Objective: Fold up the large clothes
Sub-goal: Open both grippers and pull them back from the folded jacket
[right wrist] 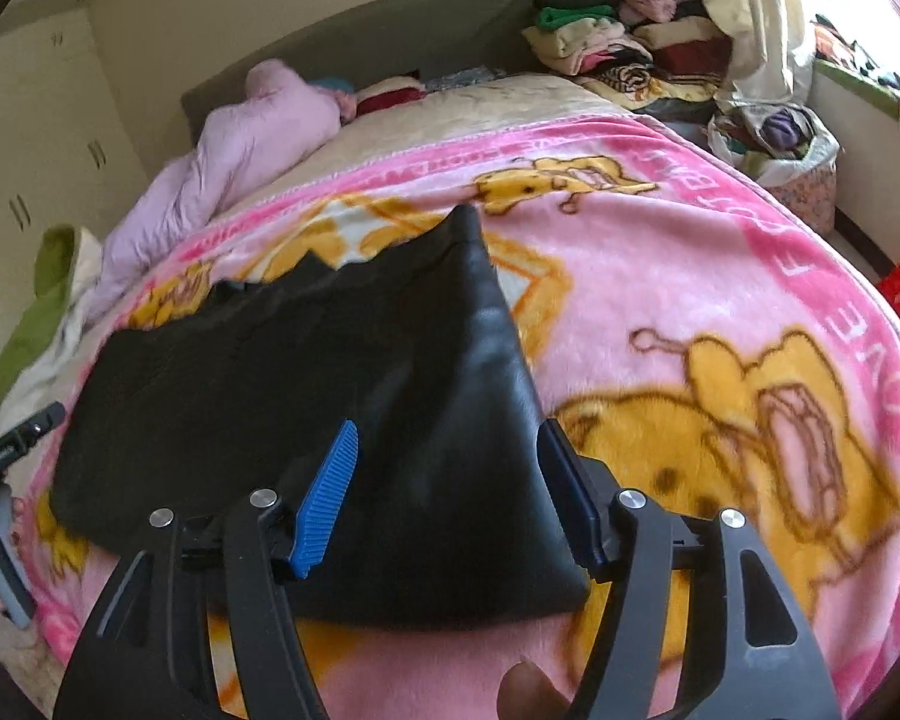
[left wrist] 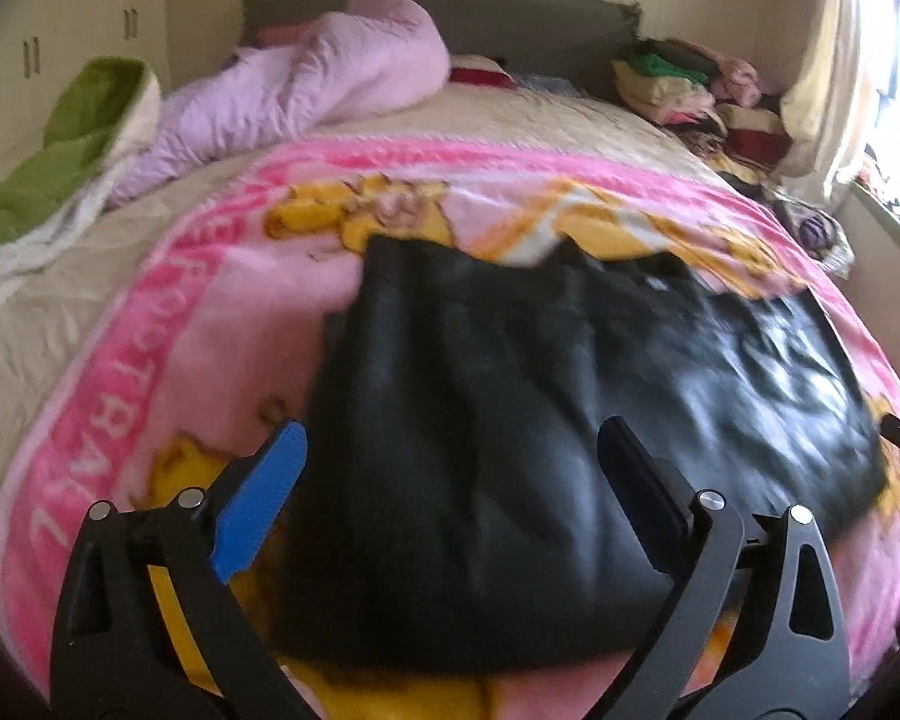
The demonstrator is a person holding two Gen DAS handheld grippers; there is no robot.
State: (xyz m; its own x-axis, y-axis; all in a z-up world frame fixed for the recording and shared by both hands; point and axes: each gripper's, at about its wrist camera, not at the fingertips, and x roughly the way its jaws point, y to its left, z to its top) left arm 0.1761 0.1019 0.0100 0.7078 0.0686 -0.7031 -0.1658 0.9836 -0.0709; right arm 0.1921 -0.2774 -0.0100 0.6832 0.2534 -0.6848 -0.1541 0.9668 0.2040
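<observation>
**Let go clean, then pick the next fold**

The black garment [left wrist: 510,420] lies folded on the pink blanket [left wrist: 180,372], at 12 o'clock of both grippers. Left gripper [left wrist: 450,462] and right gripper [right wrist: 447,468] are spread, pinching nothing. Lift clear without snagging; regrip an outer edge.

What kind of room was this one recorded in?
Most likely a home bedroom: a bed with a grey headboard and a pink cartoon blanket, built-in wardrobe doors, and piles of clothes near the curtained window.
</observation>
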